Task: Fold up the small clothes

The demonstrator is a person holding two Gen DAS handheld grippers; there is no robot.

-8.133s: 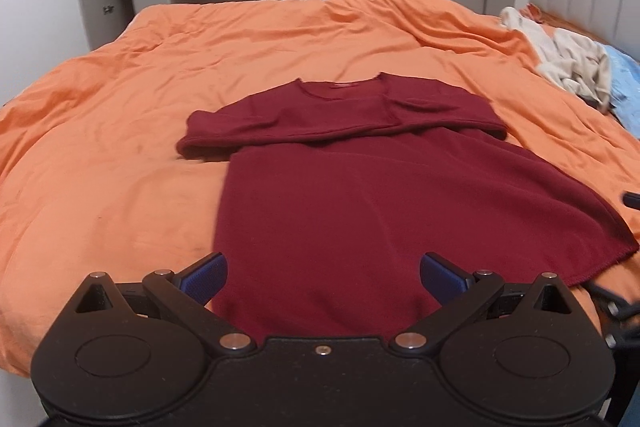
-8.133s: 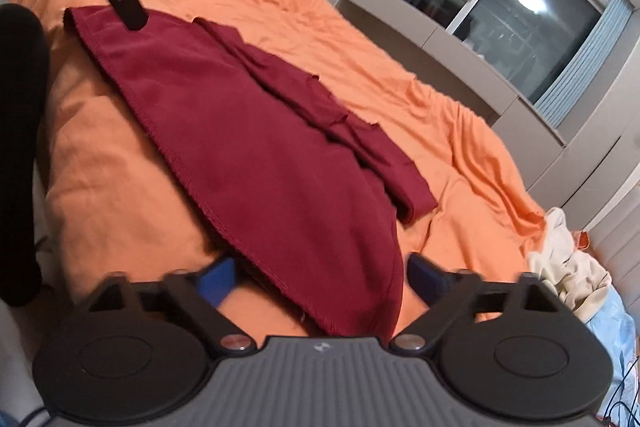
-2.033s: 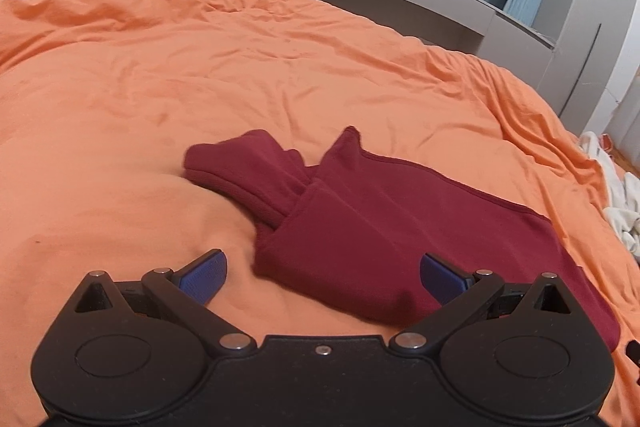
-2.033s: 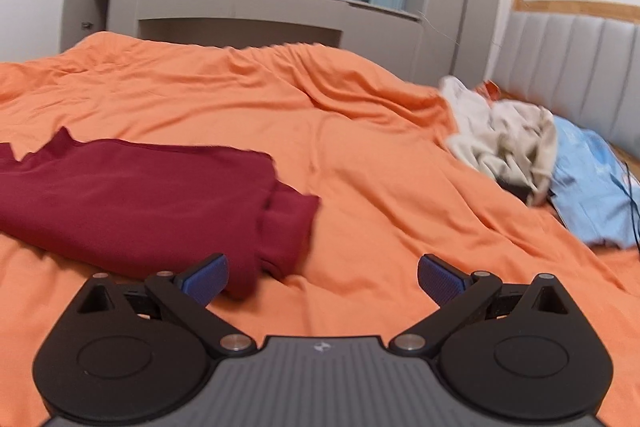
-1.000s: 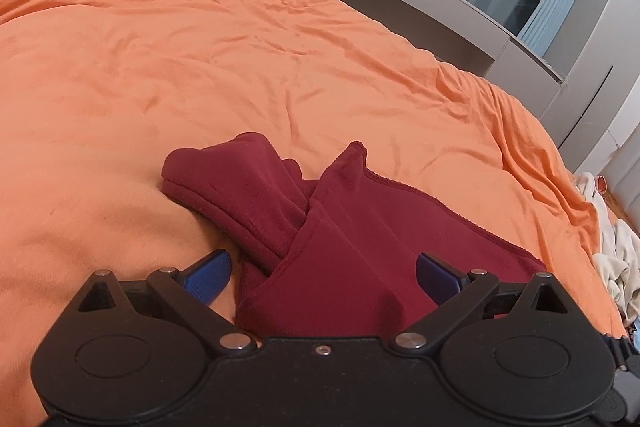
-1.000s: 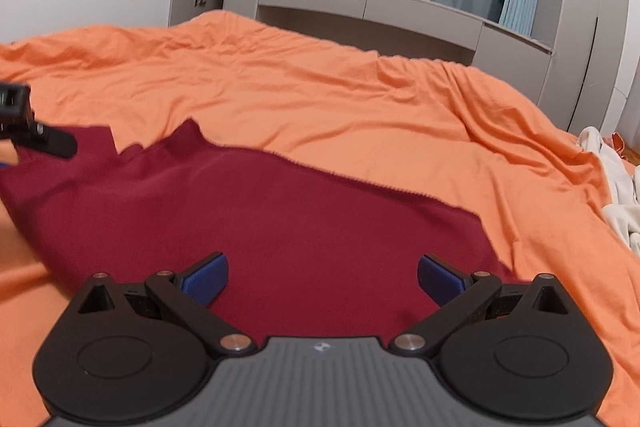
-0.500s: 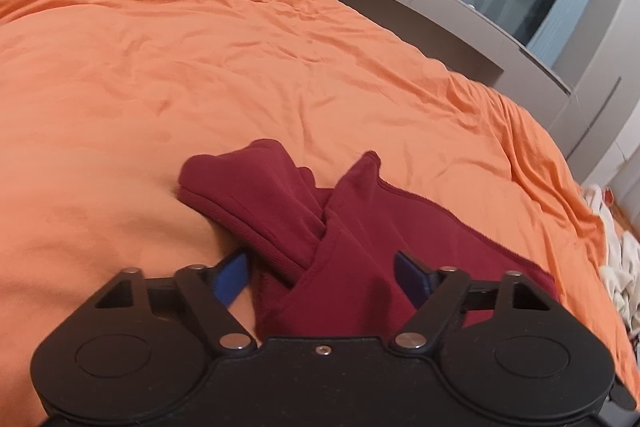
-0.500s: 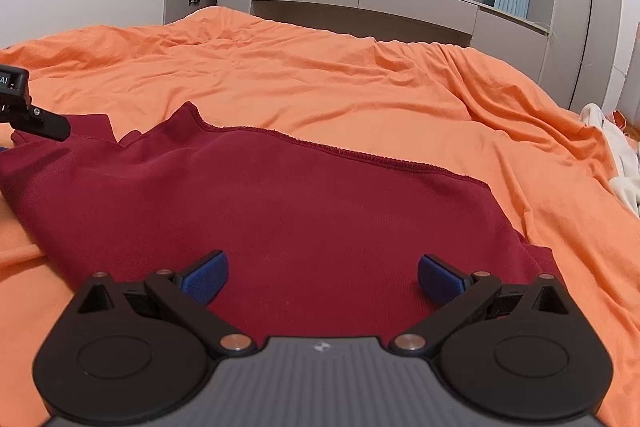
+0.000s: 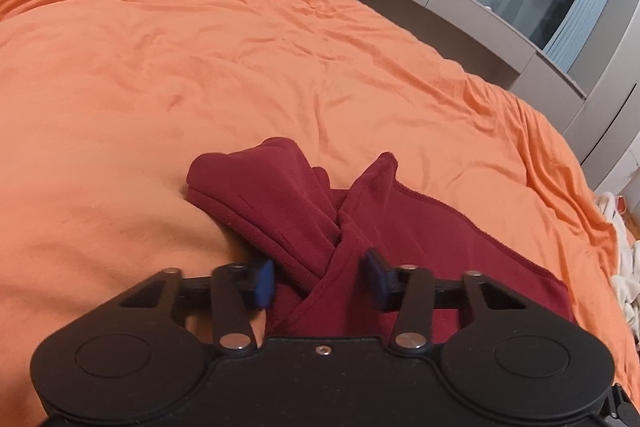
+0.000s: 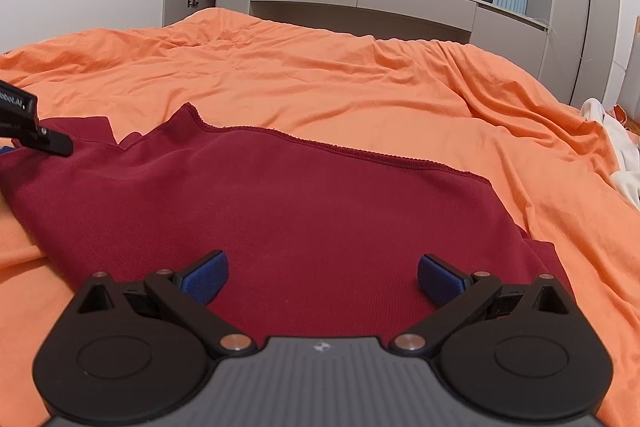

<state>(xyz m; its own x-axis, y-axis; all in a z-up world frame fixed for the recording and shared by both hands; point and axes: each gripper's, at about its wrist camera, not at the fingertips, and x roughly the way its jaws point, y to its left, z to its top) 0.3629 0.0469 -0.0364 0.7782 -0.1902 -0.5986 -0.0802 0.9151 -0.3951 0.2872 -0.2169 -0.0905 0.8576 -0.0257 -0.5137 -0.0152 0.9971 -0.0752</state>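
So the left gripper (image 9: pixel 320 277) is caught mid-close, with a bunched corner of the dark red shirt (image 9: pixel 400 227) sitting right between its blue pads (image 9: pixel 262 281). The pads aren't pressed onto the cloth yet, so nothing is really held.

The rolled sleeve end (image 9: pixel 256 187) is seen just ahead and to the left of that gripper, and it looks thick. If only the top layer gets pinched, the fold will probably be dragged apart when lifted. The orange duvet (image 9: pixel 200 67) right under the pads could get nipped too, since it's soft and puffy there.

Over on the right, the right gripper (image 10: pixel 322 277) is spread wide, low over the shirt's flat body, gripping nothing. The hem edge (image 10: pixel 340 149) lies well ahead of it. If that side isn't grabbed evenly with the left, a skewed fold is likely.
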